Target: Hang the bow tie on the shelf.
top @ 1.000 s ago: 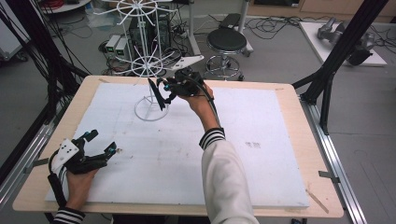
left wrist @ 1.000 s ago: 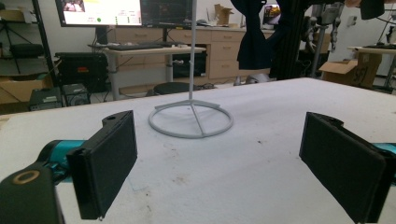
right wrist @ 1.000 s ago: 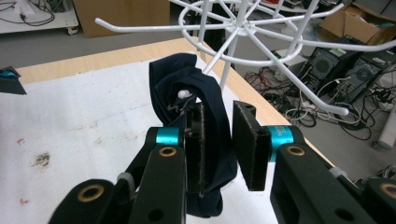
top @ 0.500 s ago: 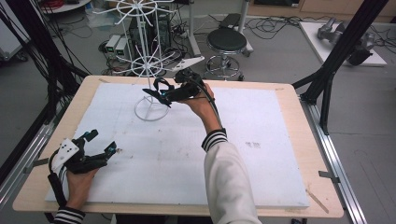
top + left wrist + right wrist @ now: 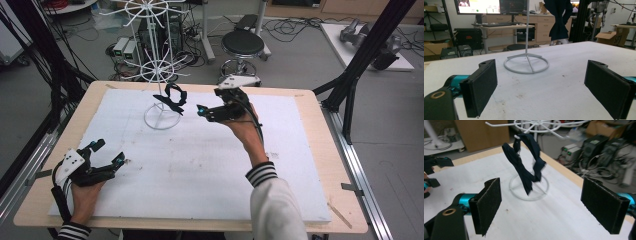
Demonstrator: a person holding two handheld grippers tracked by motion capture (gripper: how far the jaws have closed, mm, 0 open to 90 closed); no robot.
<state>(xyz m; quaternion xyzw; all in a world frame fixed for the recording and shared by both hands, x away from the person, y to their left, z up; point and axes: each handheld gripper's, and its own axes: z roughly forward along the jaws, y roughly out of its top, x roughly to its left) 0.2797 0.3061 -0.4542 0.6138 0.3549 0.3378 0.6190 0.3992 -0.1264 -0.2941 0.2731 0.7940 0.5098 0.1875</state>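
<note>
Overhead, I see my right gripper (image 5: 201, 111) raised beside the white rack (image 5: 159, 65), jaws apart and empty, just right of the dark strap (image 5: 172, 98) hanging from a lower hook; my left gripper (image 5: 109, 152) rests near the foam board's (image 5: 200, 165) front-left corner. Left gripper view: jaws wide, nothing between them, rack base ahead. Right gripper view: jaws wide, strap dangling ahead, untouched.

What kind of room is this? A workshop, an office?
Most likely a research lab. A white-topped work table stands inside a black frame, cables and electronics cover the floor, and desks with monitors line the back wall.
</note>
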